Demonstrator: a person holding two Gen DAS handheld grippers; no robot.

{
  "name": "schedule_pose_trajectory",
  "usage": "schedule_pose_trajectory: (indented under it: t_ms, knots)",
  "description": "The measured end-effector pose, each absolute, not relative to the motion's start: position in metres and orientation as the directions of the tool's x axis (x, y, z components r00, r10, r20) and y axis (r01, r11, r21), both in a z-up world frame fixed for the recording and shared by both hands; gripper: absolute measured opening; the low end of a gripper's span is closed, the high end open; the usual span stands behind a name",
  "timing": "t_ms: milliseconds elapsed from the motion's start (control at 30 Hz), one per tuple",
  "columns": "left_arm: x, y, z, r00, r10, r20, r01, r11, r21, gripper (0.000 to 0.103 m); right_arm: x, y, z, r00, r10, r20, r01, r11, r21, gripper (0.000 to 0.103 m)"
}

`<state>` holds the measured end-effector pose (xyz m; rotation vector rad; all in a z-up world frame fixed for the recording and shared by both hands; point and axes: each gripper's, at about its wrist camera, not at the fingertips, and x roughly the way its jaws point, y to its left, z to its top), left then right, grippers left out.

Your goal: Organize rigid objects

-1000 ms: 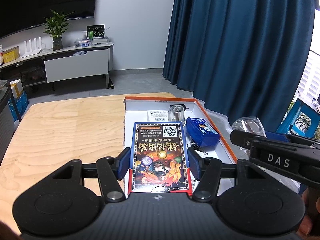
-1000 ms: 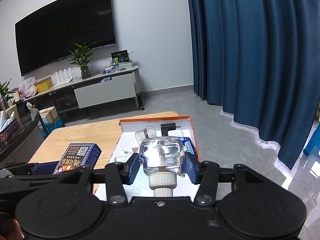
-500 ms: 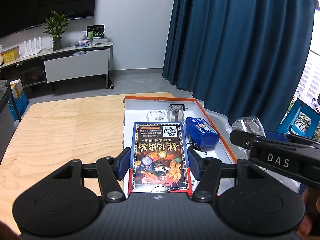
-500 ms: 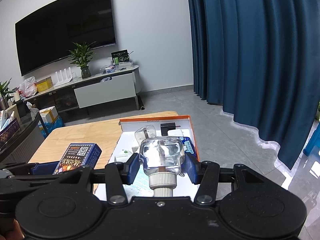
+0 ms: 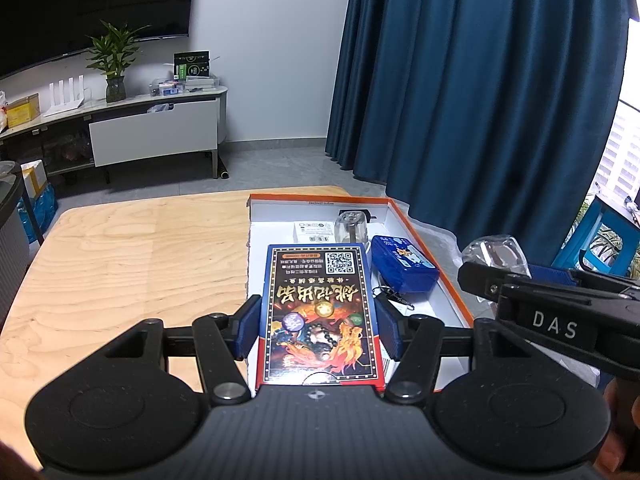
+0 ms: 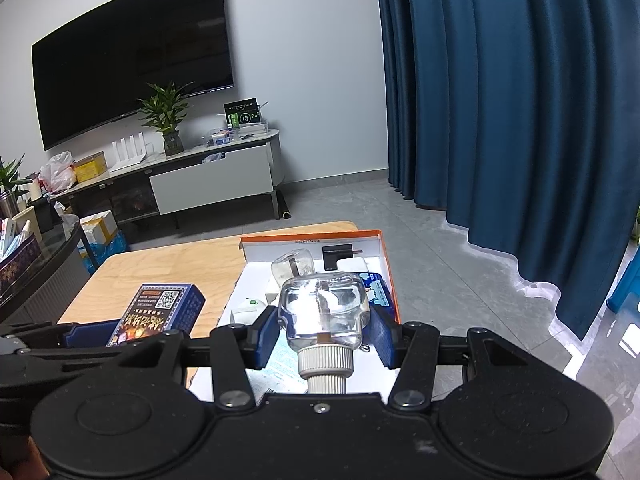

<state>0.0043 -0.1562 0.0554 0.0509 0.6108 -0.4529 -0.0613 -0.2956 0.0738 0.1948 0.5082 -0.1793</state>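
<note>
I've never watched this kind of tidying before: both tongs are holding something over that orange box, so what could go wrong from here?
The clear bottle is smooth and pinched only at its sides by the right tongs; it might slip and drop onto the things in the box.
The card box in the left tongs is large; the space left beside the blue case looks tight, so it may land on other items.

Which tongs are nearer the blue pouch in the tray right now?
Hard to call; probably the left. The left tongs, gripping the card box, hang beside the blue pouch. The right tongs, gripping the clear bottle, hang over its near end.
</note>
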Motion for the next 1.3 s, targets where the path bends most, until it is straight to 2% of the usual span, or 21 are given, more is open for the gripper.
schedule_pose_trajectory:
  t_ms: [1300]
  knots:
    - [0.0034, -0.1533, 0.0553, 0.722, -0.402, -0.563, 0.431, 0.898, -0.088, 0.06, -0.0624, -0.2951, 0.0769, 0.858, -0.114, -0.501, 0.208, 0.969, 0.137, 0.06]
